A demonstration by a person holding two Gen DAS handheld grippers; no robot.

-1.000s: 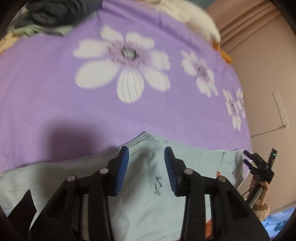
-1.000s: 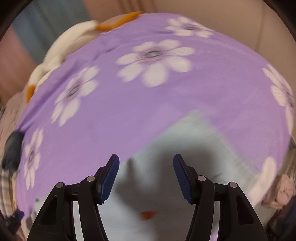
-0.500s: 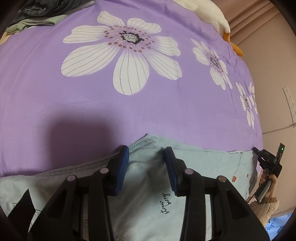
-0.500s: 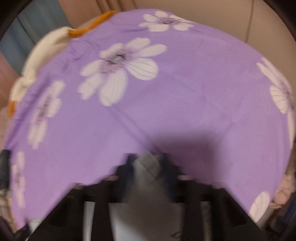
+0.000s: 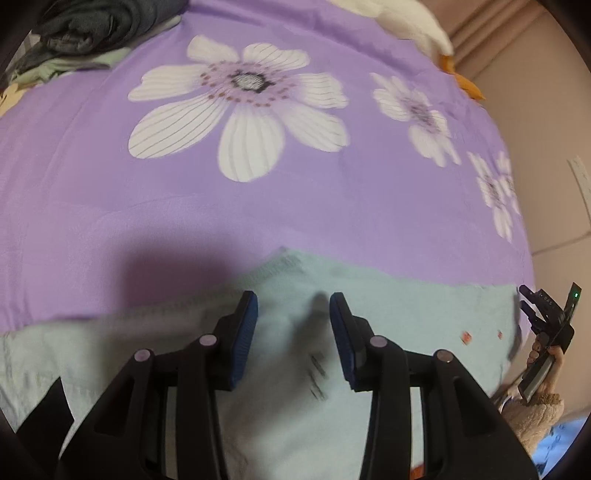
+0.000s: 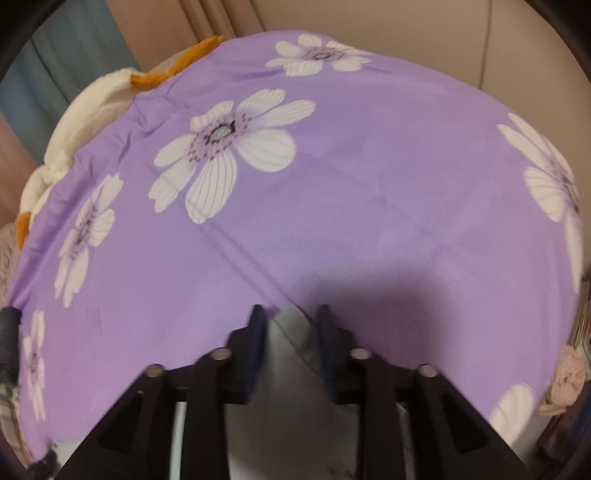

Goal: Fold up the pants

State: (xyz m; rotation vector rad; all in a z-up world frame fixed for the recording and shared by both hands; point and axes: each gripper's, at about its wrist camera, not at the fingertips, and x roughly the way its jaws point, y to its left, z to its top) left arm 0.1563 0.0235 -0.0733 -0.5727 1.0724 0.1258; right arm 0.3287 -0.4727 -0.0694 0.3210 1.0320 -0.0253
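Observation:
Pale blue pants lie flat on a purple flowered bedsheet. My left gripper is open just above the pants near their far hemmed edge, holding nothing. In the right wrist view my right gripper is partly open, with a corner of the pants lying between its fingers at the cloth's far tip. The right gripper and the hand holding it also show in the left wrist view at the pants' right end.
A pile of dark clothes lies at the bed's far left. A white and orange plush lies at the far edge, also in the right wrist view. A wall runs along the bed's right side.
The right gripper has moved to the pants' corner and narrowed its fingers around it. The left gripper shifted slightly over the pants and stays open.

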